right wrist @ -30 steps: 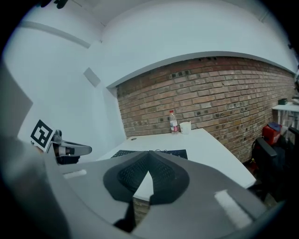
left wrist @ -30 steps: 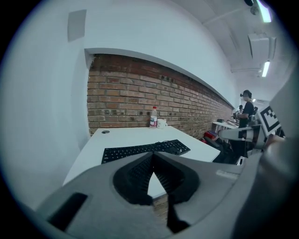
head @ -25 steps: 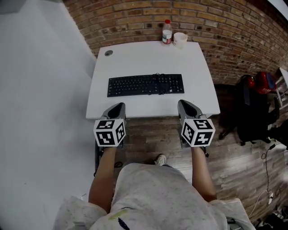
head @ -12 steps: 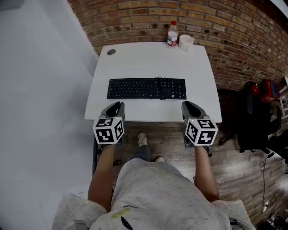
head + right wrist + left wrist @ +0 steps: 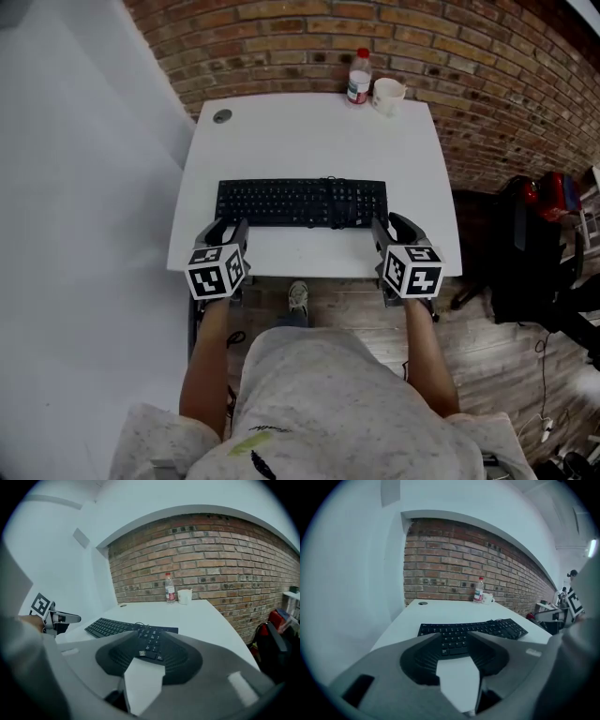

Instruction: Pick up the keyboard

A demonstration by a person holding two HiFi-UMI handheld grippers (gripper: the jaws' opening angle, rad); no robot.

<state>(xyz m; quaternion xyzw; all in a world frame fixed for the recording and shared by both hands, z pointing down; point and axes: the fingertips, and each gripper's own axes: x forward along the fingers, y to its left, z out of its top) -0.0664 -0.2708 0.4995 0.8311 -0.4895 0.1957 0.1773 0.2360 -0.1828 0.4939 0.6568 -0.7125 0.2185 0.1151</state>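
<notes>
One black keyboard point(image 5: 301, 202) is lying flat across the near half of the single white bench point(image 5: 309, 141), its long side running left to right, with its own thin black cable point(image 5: 334, 184) looping over the keys right of centre. Two hand-held grippers are pointing at it from the near edge: the left hand-held gripper point(image 5: 228, 228) is sitting just short of the keyboard's near-left corner and the right hand-held gripper point(image 5: 388, 227) just short of its near-right corner. Both are released, their jaws opening, with only bare bench between the pads and the keys lying just ahead of them. Each is carrying one marker cube point(image 5: 216, 272) showing black-and-white square patterns and no letters. At the far edge, one capped bottle point(image 5: 358, 76) and one white mug point(image 5: 387, 95) are standing side by side against the brick wall point(image 5: 281, 37); the bottle's label is too small to read. One round grommet point(image 5: 222, 116) is sitting at the far-left corner.
</notes>
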